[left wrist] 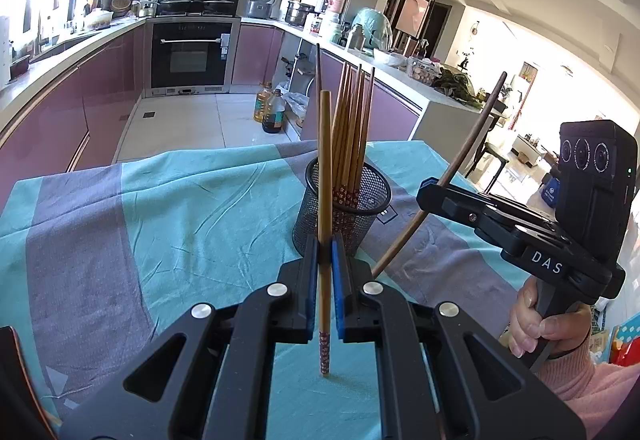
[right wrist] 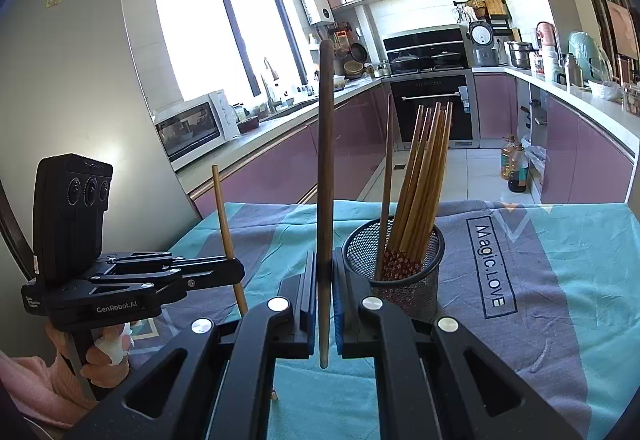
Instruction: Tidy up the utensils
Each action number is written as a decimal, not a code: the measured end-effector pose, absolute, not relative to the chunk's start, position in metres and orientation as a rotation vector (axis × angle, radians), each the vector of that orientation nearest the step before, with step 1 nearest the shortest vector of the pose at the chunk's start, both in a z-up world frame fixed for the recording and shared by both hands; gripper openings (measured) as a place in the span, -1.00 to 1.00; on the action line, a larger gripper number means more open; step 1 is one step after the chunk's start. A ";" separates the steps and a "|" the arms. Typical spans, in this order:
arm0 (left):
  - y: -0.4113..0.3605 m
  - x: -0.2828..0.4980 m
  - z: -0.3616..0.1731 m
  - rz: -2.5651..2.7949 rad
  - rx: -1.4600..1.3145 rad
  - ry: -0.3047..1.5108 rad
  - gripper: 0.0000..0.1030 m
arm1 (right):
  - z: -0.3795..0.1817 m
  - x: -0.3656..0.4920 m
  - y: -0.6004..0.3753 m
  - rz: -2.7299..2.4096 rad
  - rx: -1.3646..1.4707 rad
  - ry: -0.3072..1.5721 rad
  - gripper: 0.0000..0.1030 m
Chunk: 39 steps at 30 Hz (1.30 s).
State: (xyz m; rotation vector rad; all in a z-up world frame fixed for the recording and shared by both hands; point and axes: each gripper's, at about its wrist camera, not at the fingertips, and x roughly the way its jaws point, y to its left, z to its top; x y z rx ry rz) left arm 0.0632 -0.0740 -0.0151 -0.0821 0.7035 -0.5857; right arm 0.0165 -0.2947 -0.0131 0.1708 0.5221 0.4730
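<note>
Table cloth (left wrist: 168, 224): a teal and grey cloth covered the table in front of the kitchen; the right wrist view showed the words "Magic.LOVE" printed on it.
Right gripper (left wrist: 430, 196): held in a person's hand (left wrist: 540, 324) with a pink sleeve, it stood just to the right of the holder, its jaws clamped on the dark chopstick.
Left gripper (left wrist: 325, 260): its blue-padded jaws were narrowed onto the light chopstick, near the holder's front side; in the right wrist view it sat at the left, well apart from the holder, held by a hand.
Mesh holder (left wrist: 340, 216): a black wire-mesh cup stood upright on the cloth, between the two grippers.
Bundle of chopsticks (left wrist: 352, 136): several light wooden ones stood in the holder, patterned ends down, leaning to the right, with one darker stick among them.
Dark chopstick (left wrist: 460, 168): brown, tilted in the right gripper's grip, outside the holder.
Light chopstick (left wrist: 325, 200): upright in the left gripper, patterned end down, its tip just above or touching the cloth; which, I could not tell.
</note>
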 end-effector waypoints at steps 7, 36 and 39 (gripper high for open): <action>-0.076 0.063 -0.010 -0.592 -0.077 0.685 -0.85 | -0.008 0.014 -0.296 0.466 0.168 0.506 -0.88; -0.085 0.064 0.005 -0.603 -0.049 0.644 -0.85 | 0.005 0.018 -0.303 0.455 0.158 0.470 -0.88; -0.085 0.064 0.007 -0.605 -0.049 0.638 -0.85 | 0.006 0.018 -0.304 0.456 0.161 0.467 -0.88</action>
